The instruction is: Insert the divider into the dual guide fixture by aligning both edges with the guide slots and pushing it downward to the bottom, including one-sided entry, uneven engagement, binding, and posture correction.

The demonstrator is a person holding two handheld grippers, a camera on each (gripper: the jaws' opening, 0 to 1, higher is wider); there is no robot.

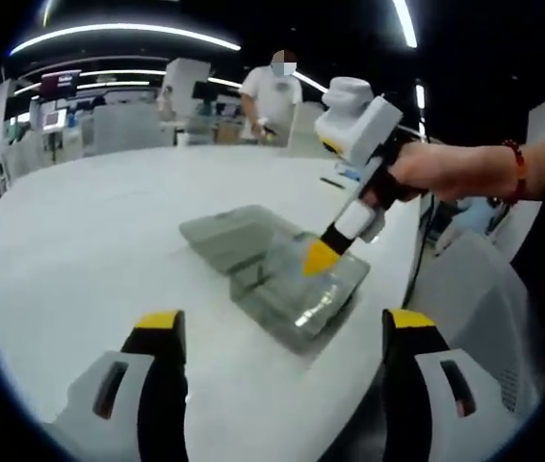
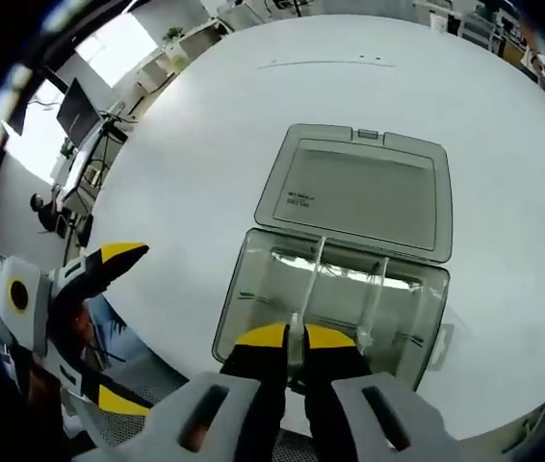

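On the white table stands a clear plastic box, the guide fixture (image 2: 239,308) (image 1: 297,310), with its lid (image 2: 364,192) (image 1: 226,231) folded flat open behind it. A thin clear divider (image 2: 309,279) stands upright across the box's left part, and a second clear divider (image 2: 378,289) stands to its right. My right gripper (image 2: 296,337) (image 1: 319,257) reaches down into the box, shut on the near top edge of the left divider. My left gripper (image 1: 284,322) (image 2: 118,327) hovers open short of the box, holding nothing.
The round white table (image 1: 90,241) ends just right of the box. A person's hand (image 1: 455,168) holds the right gripper. Another person in a white shirt (image 1: 272,96) stands beyond the far edge, with desks and monitors (image 1: 56,115) behind.
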